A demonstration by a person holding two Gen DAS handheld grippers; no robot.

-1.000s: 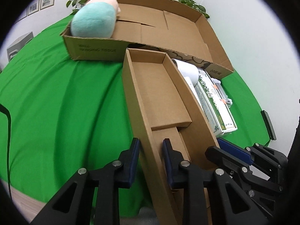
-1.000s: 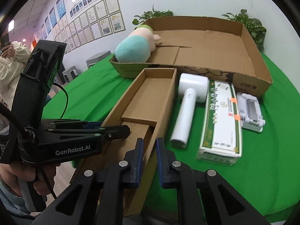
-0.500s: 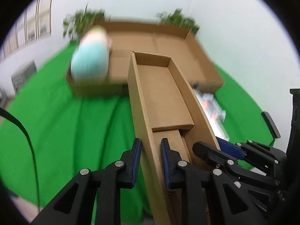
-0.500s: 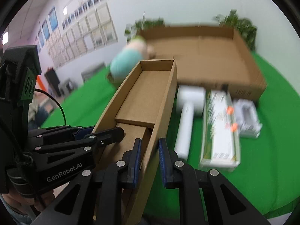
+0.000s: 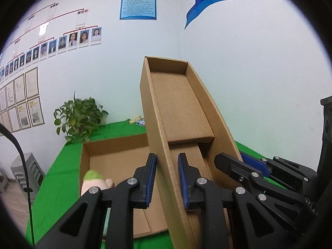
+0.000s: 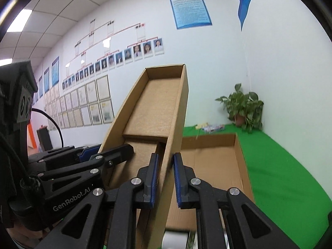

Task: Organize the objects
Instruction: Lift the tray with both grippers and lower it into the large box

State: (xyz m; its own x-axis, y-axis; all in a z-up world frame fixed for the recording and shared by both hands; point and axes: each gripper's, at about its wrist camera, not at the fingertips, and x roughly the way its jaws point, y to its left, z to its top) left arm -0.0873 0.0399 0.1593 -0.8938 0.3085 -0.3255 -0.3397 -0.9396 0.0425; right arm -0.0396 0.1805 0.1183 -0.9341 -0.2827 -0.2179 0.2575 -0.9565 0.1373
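Matt cardboard box (image 5: pixel 182 112), green cloth table cover (image 6: pixel 276 166)

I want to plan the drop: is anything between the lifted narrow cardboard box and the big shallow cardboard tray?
Nothing visible blocks it. The narrow cardboard box hangs above the large shallow cardboard tray, whose floor near it looks bare; the pink-and-green plush toy lies at the far left end.

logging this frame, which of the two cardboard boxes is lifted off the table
The long narrow box, gripped on its side walls by the left tongs and right tongs, far end tipped up. The wide shallow box lies on the green table.
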